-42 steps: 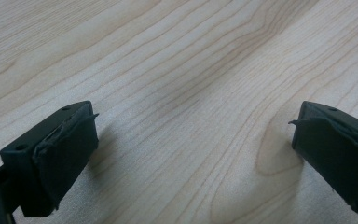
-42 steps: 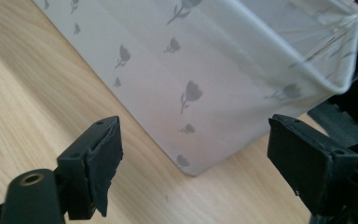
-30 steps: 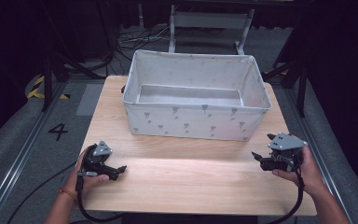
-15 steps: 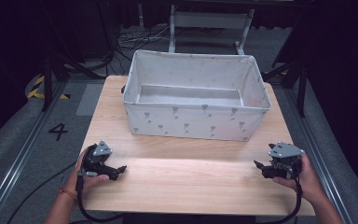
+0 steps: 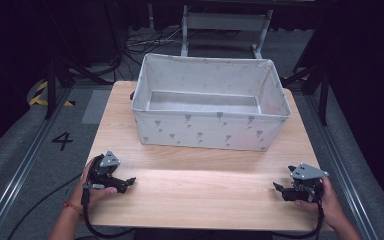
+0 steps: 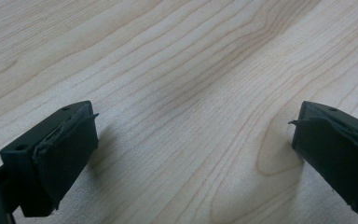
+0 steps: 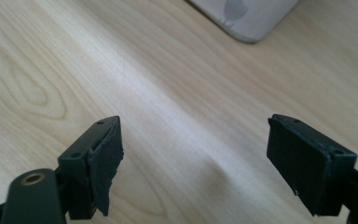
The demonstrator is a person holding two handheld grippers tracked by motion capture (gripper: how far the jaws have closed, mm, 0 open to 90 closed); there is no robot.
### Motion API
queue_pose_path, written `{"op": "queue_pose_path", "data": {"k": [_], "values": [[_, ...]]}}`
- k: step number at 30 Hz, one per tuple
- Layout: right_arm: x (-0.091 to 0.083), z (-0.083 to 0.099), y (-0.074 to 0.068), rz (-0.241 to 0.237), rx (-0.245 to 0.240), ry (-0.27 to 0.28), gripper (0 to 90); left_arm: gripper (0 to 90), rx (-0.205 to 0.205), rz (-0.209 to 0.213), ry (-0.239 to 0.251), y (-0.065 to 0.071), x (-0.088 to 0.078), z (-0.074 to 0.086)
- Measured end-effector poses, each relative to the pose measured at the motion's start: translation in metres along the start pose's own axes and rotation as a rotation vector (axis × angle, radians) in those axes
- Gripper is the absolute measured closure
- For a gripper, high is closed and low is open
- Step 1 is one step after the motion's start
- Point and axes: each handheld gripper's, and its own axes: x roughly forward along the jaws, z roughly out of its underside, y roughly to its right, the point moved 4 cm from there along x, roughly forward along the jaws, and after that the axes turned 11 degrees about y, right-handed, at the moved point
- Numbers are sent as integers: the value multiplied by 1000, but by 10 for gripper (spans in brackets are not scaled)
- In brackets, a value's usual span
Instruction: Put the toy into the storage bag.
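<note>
A white fabric bin (image 5: 210,132) with a grey print stands open on the far half of the wooden table (image 5: 200,195); its inside looks empty. My left gripper (image 5: 128,182) rests on the table near the front left, jaws pointing right. In the left gripper view my left gripper (image 6: 191,144) is open over bare wood. My right gripper (image 5: 277,189) sits low at the front right, jaws pointing left. In the right gripper view my right gripper (image 7: 193,158) is open with nothing between the pads, and a corner of the bin (image 7: 247,16) shows at the top.
Dark floor surrounds the table, with a rail and a painted number at the left (image 5: 62,141). Cables and a metal frame (image 5: 225,22) lie beyond the bin. Bare wood stretches between the two grippers.
My right gripper has sunk toward the table and come nearer the front edge. The left gripper has stayed in place.
</note>
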Motion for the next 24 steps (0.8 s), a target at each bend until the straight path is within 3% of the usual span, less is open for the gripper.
{"op": "queue_pose_path", "data": {"k": [2, 7, 9, 13, 24], "values": [[0, 3, 0, -1, 12, 6, 191, 5, 2, -3, 0, 0, 0, 0], [-2, 21, 7, -30, 152, 52, 199, 5, 1, 0, -1, 0, 0, 0], [-3, 23, 9, -30, 173, 58, 197, 5, 1, -1, -1, 0, 0, 0], [-4, 28, 18, -15, 255, 36, 166, 5, -3, -3, -3, 0, 0, 0], [-3, 27, 17, 1, 258, 31, 155, 5, 2, -17, 0, -1, 0, 0]]}}
